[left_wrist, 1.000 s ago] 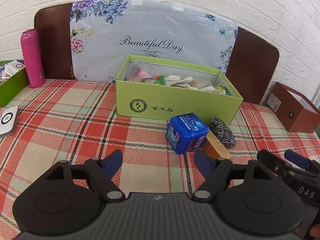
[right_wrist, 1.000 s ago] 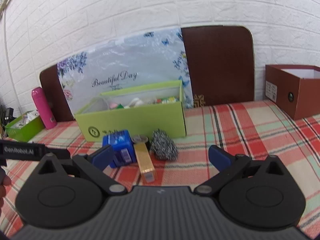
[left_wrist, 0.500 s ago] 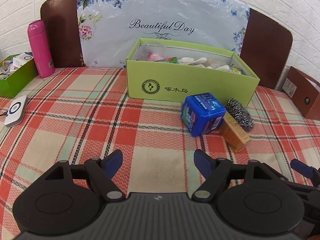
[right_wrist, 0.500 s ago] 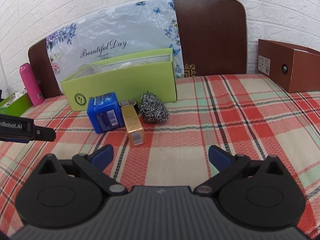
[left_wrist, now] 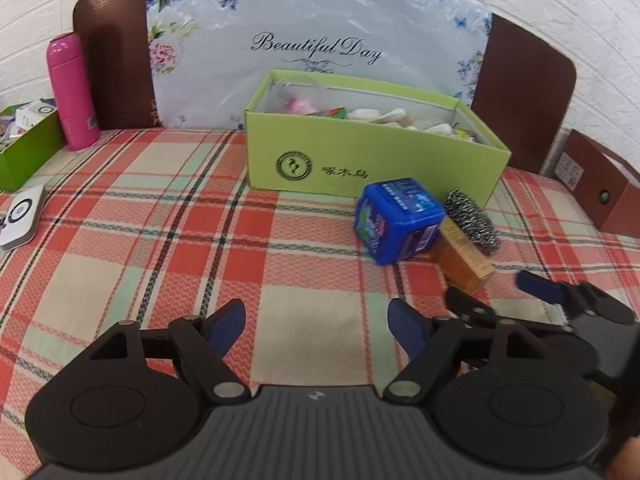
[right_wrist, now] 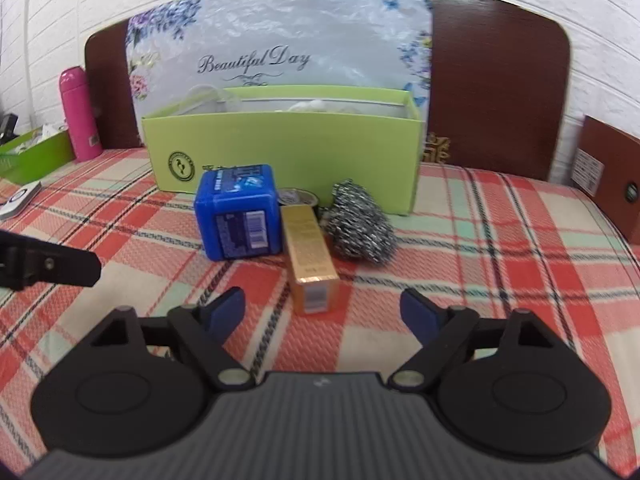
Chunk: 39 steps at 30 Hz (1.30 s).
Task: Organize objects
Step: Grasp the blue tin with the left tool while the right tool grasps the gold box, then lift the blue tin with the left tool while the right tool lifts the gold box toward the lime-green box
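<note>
My left gripper (left_wrist: 316, 326) hangs over the checked tablecloth (left_wrist: 120, 240), its blue-tipped fingers (left_wrist: 224, 326) spread wide with nothing between them. My right gripper (right_wrist: 322, 312) is spread just as wide and also empty, pointing toward the far side where the loose things lie; in the left view it shows at the right edge, just near of the gold box.

A gold box (right_wrist: 310, 252) lies flat on the cloth straight ahead of my right gripper, its near end almost level with my fingertips (right_wrist: 416, 314). Touching its left side stands a blue cube-shaped container (right_wrist: 238, 212). Just right of the gold box sits a steel wool scrubber (right_wrist: 358, 222), and a small round tin (right_wrist: 296, 198) peeks out behind them. All four sit just in front of the open green box (right_wrist: 280, 148), which already holds assorted items.

Far left stand a pink bottle (left_wrist: 72, 92) and a smaller green tray (left_wrist: 28, 148), with a white device (left_wrist: 20, 216) lying nearer. A brown box (left_wrist: 600, 188) sits at the far right.
</note>
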Tool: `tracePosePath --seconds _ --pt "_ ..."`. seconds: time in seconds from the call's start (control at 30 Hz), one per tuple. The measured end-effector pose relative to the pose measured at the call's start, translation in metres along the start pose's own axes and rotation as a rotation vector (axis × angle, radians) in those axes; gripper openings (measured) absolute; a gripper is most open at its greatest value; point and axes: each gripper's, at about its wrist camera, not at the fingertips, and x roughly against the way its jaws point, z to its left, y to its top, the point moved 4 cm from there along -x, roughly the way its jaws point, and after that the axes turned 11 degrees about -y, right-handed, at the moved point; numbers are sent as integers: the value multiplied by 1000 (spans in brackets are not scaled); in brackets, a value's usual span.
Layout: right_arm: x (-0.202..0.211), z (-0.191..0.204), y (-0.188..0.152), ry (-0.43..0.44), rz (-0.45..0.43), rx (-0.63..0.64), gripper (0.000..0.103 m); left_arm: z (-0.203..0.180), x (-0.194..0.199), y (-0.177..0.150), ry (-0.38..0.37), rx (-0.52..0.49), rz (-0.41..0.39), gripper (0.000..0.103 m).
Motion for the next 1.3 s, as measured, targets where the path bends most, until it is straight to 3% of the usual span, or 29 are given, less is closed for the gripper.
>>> tracePosePath --seconds 0.07,0.13,0.17,0.2,0.47,0.67,0.8,0.83,0.93,1.13,1.3 --pt "-5 4 4 7 -7 14 73 -3 0 3 -17 -8 -8 81" --pt "-8 7 5 0 -10 28 57 -7 -1 8 -37 -10 -8 81" --pt "-9 8 4 0 -3 30 37 -9 -3 11 -49 -7 -7 81" --pt "-10 7 3 0 10 22 26 -11 -5 13 -60 -2 -7 81" --pt "14 -15 -14 2 38 -52 24 -34 -44 48 -114 46 -4 81" --pt "35 -22 -30 12 49 -78 24 -41 -88 70 7 80 0 81" --pt "39 -22 -33 19 57 -84 24 -37 -110 70 -27 88 58 81" --pt "40 -23 -33 22 58 -84 24 -34 -111 67 -53 92 68 72" --pt "43 -23 -34 41 66 -81 24 -24 -98 58 -111 92 67 70" --pt "57 -15 -43 86 71 -28 24 -8 -52 22 -151 -22 131 70" --pt "77 -5 -52 155 85 24 24 4 -3 -20 -168 -41 153 70"
